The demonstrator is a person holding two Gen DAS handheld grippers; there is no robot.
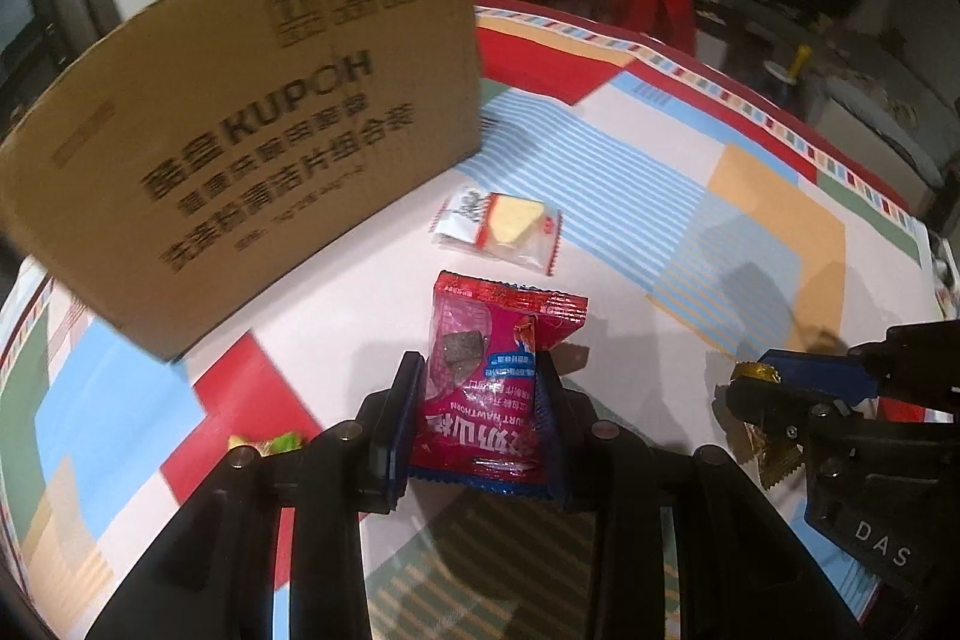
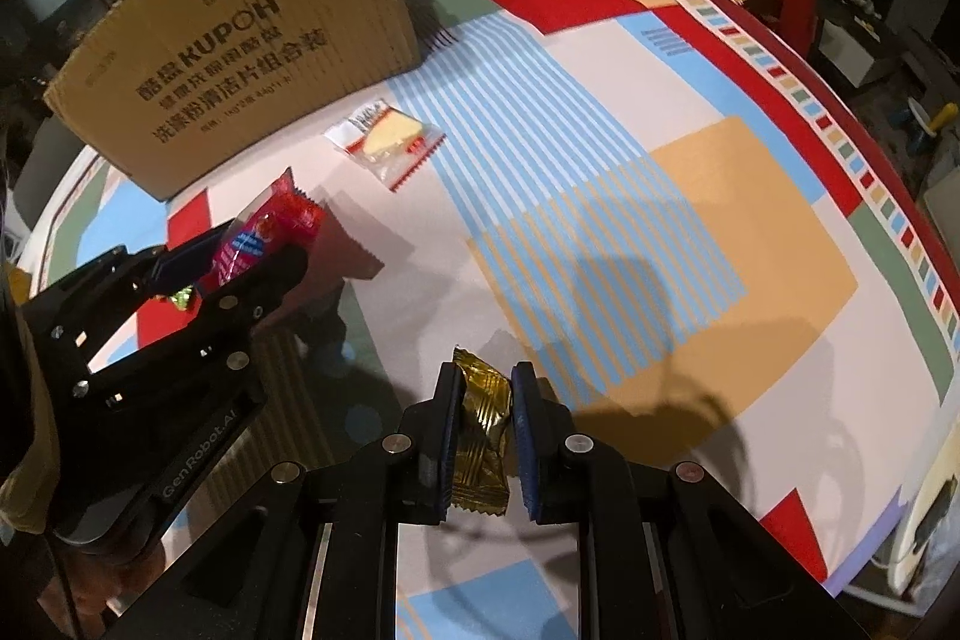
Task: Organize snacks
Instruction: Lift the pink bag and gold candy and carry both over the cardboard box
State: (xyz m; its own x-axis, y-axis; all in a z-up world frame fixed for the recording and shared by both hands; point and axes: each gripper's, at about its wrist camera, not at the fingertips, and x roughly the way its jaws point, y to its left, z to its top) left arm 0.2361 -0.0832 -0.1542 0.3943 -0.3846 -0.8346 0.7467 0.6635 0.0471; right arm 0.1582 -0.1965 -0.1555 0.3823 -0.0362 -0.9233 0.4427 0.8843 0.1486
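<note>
Both loaded: left gripper (image 1: 480, 388) clamps the red hawthorn packet (image 1: 486, 370), right gripper (image 2: 486, 424) pinches the gold candy (image 2: 480, 430), both near the cardboard box (image 2: 240, 40). The clear-wrapped snack (image 2: 387, 139) and green candy (image 1: 270, 443) lie unsorted on the surface (image 2: 690, 196).

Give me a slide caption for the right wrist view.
Right gripper holds a gold candy above the patterned tablecloth, cardboard box behind.
</note>
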